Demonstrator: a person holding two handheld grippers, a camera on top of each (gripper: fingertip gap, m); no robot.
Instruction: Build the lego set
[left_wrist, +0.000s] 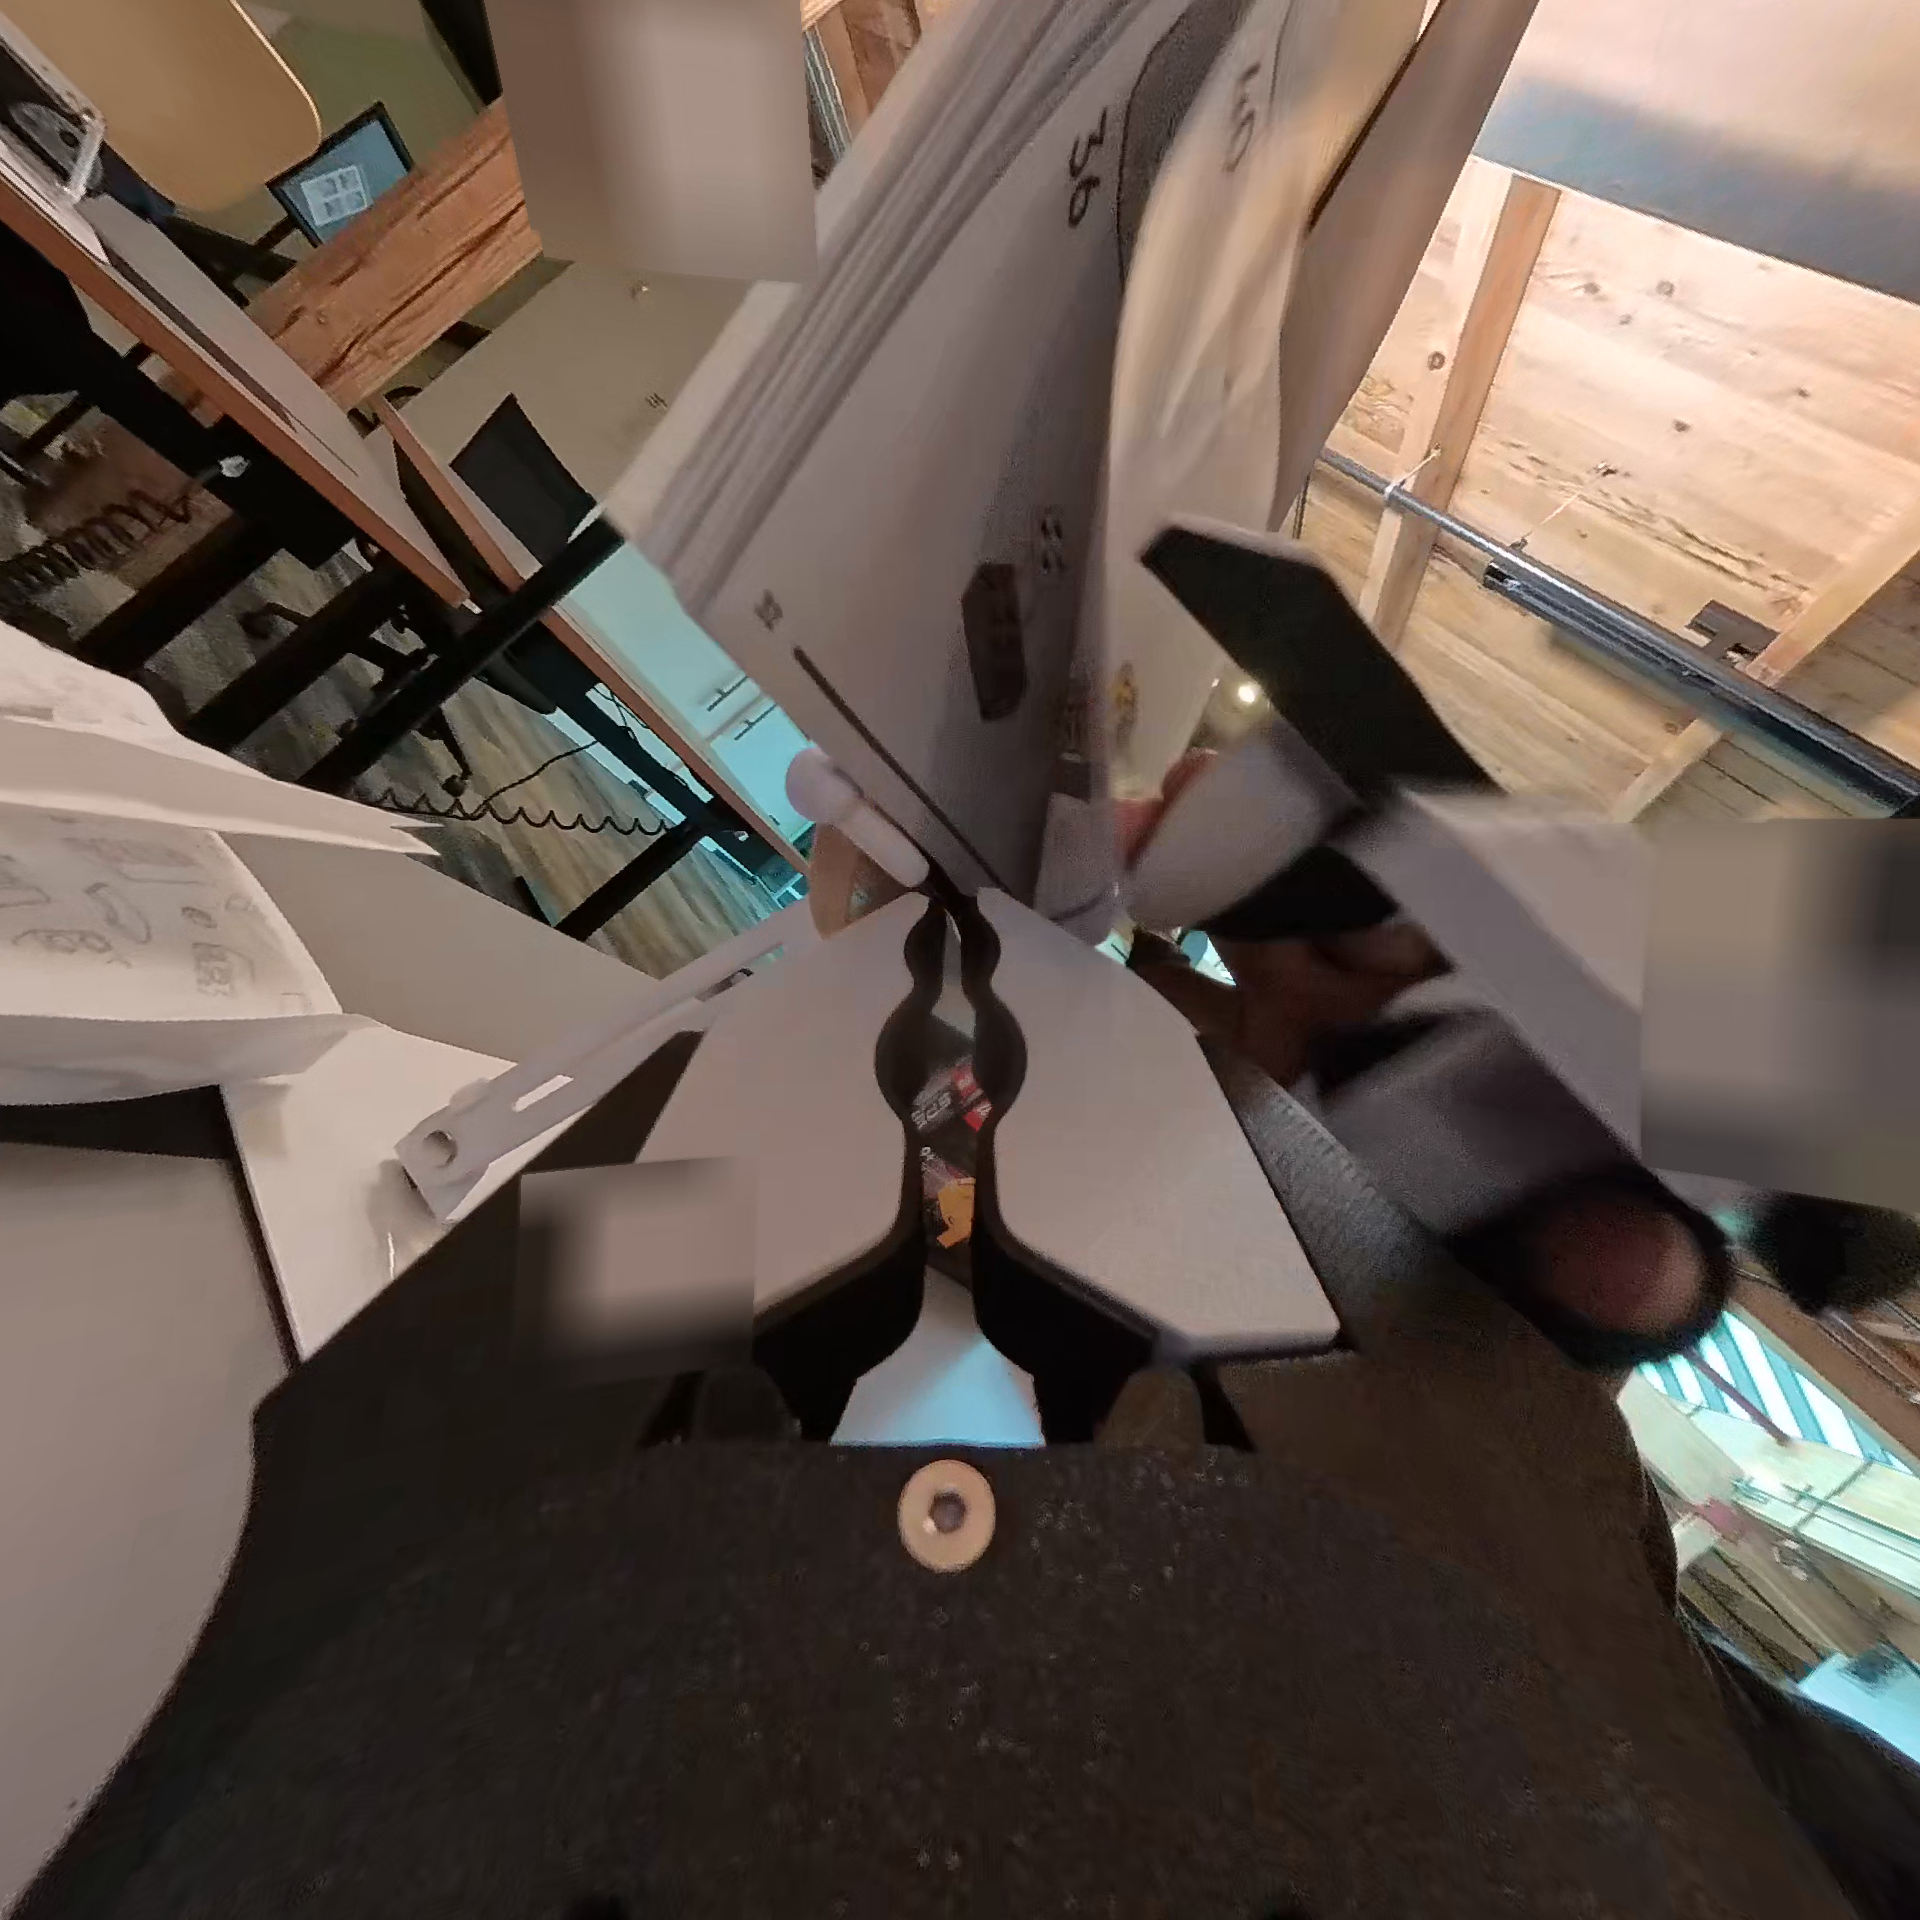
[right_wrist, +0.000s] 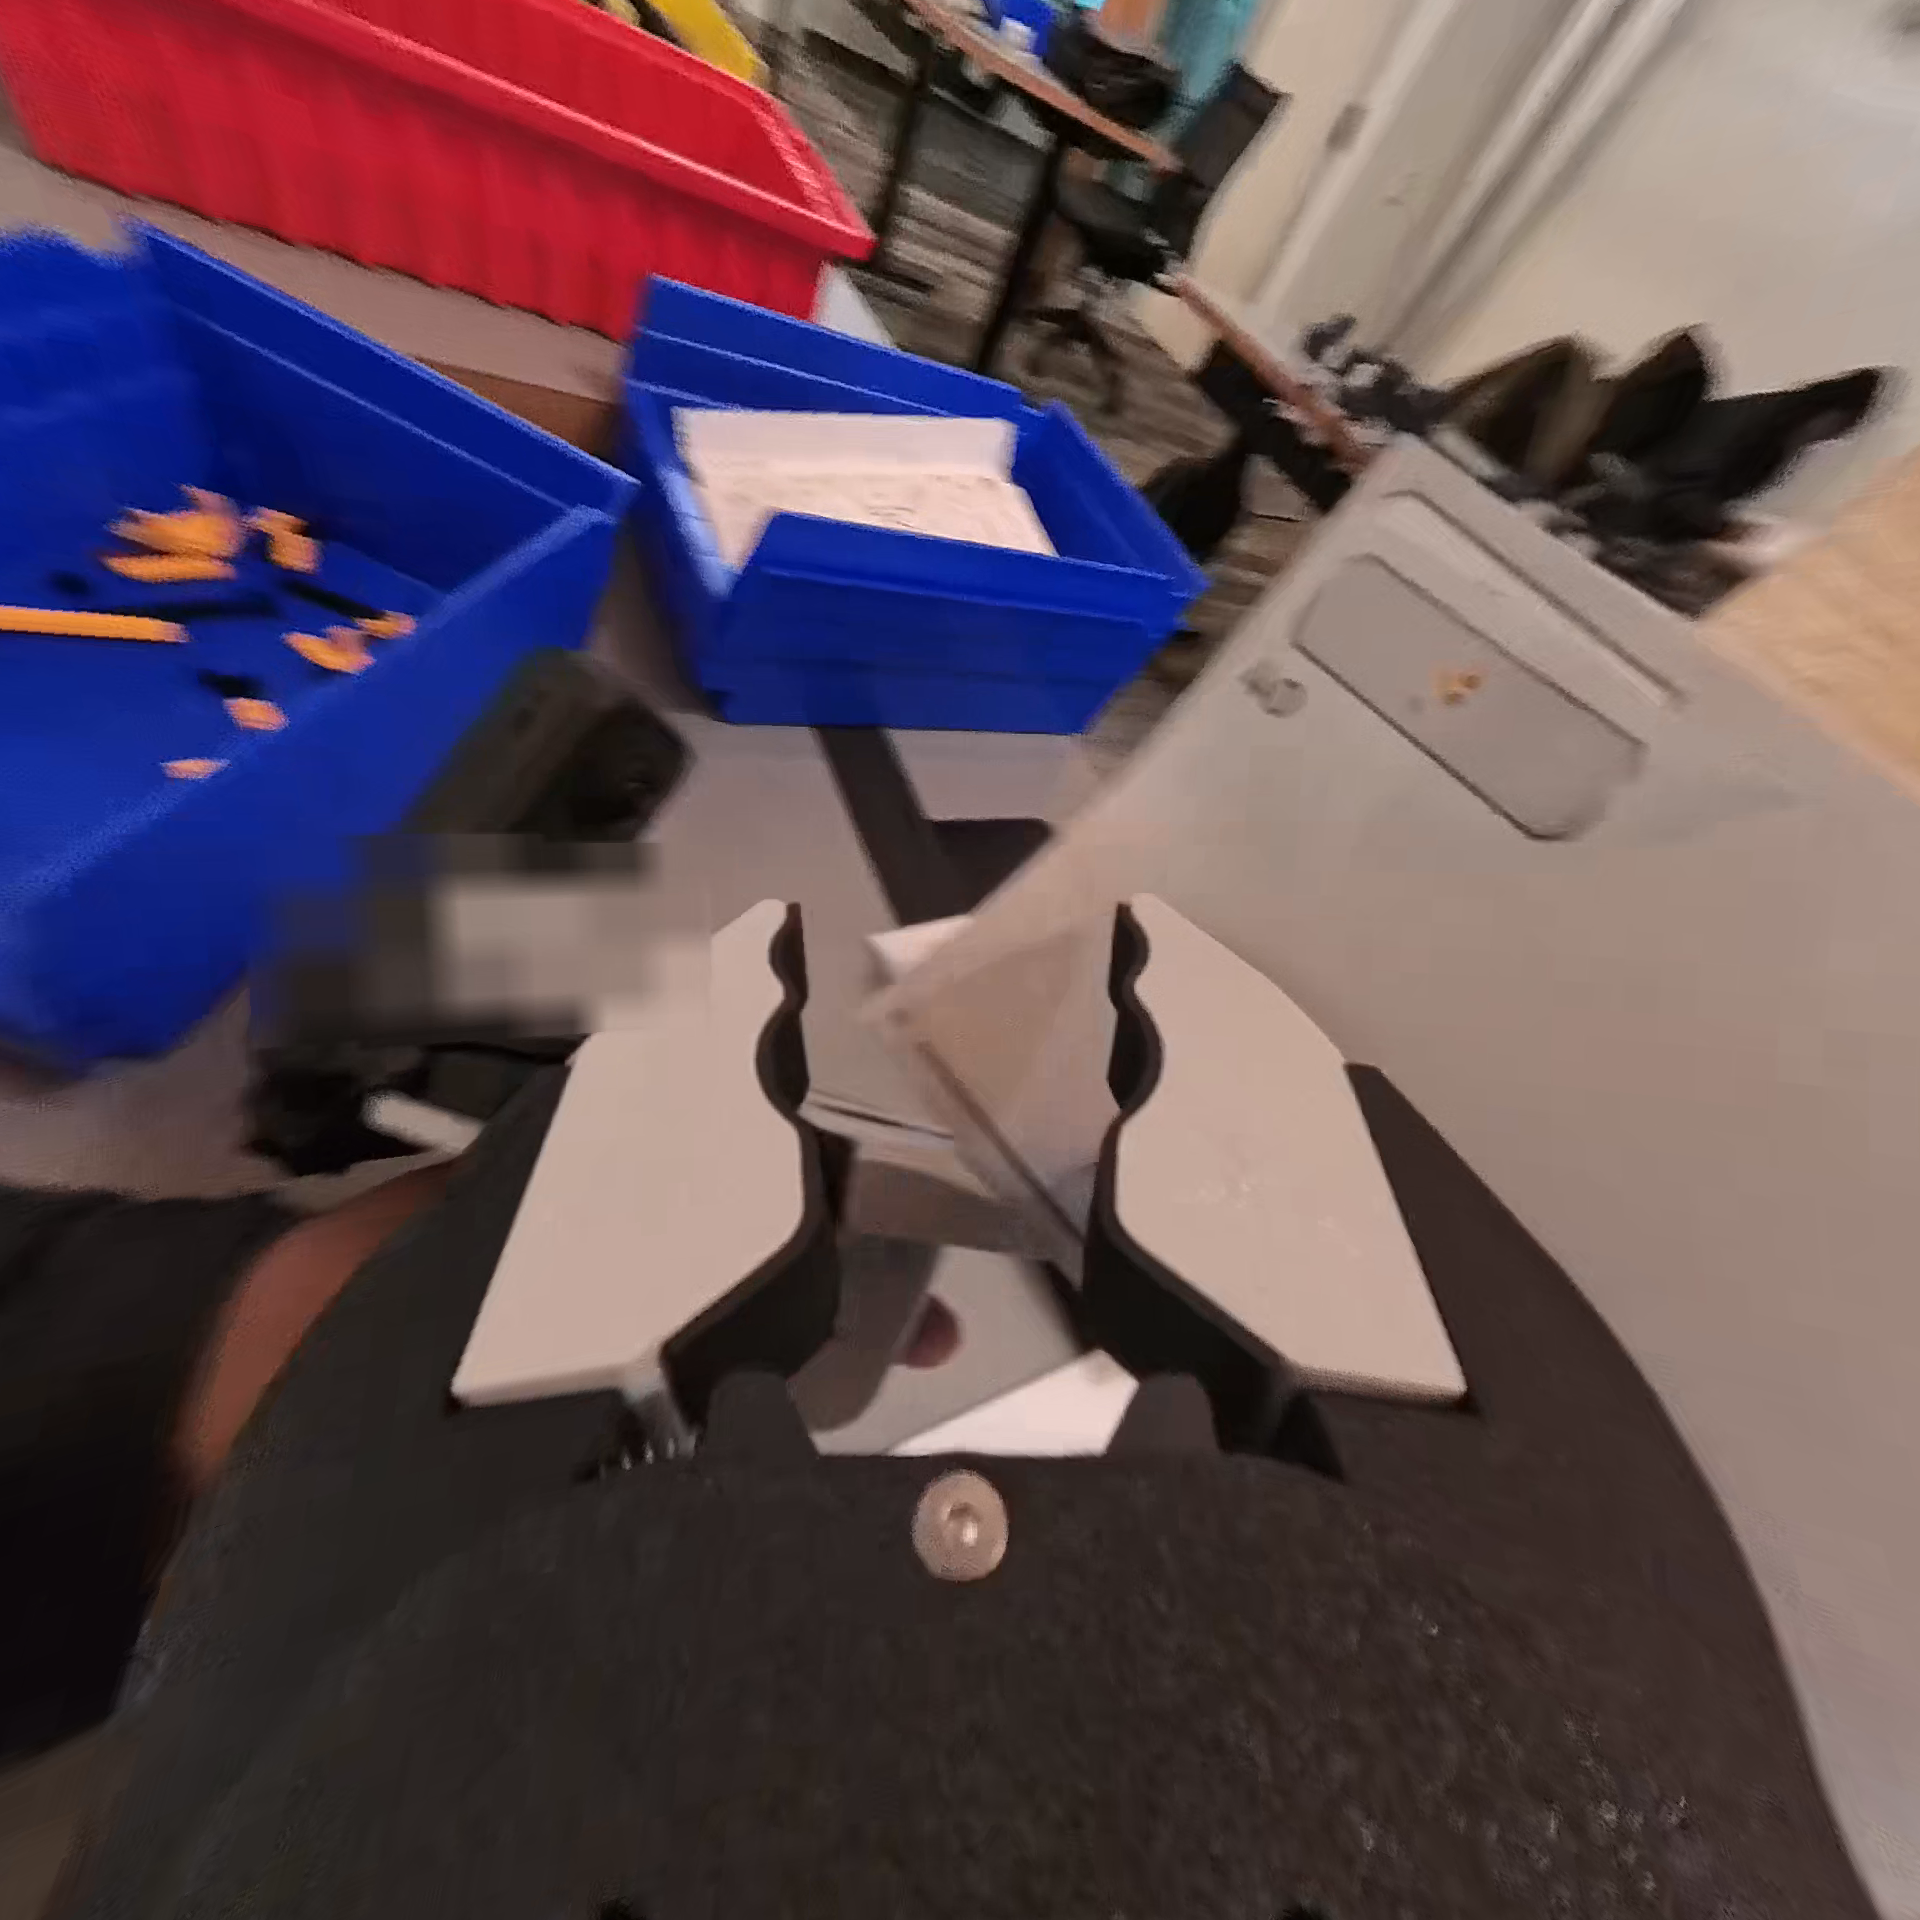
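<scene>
The white instruction booklet (left_wrist: 935, 468) stands up in front of my left gripper (left_wrist: 951, 906), whose fingertips are shut on its lower corner. Its pages fan upward and are blurred. In the right wrist view a big page of the booklet (right_wrist: 1351, 935) sweeps across the right side, and its corner lies between the wide-apart fingers of my right gripper (right_wrist: 956, 977), which is open. That gripper also shows in the left wrist view (left_wrist: 1236, 748), beside the booklet's right edge. A blue bin (right_wrist: 499, 623) at the left holds several orange and black lego pieces (right_wrist: 197, 540).
A second blue bin (right_wrist: 935, 623) holds a sheet of paper. A red bin (right_wrist: 416, 156) stands behind both. Loose printed sheets (left_wrist: 125, 935) and a white slotted bar (left_wrist: 582, 1070) lie to my left. Desks and chairs stand beyond. Spacing between my two grippers at the tips: around 7 cm.
</scene>
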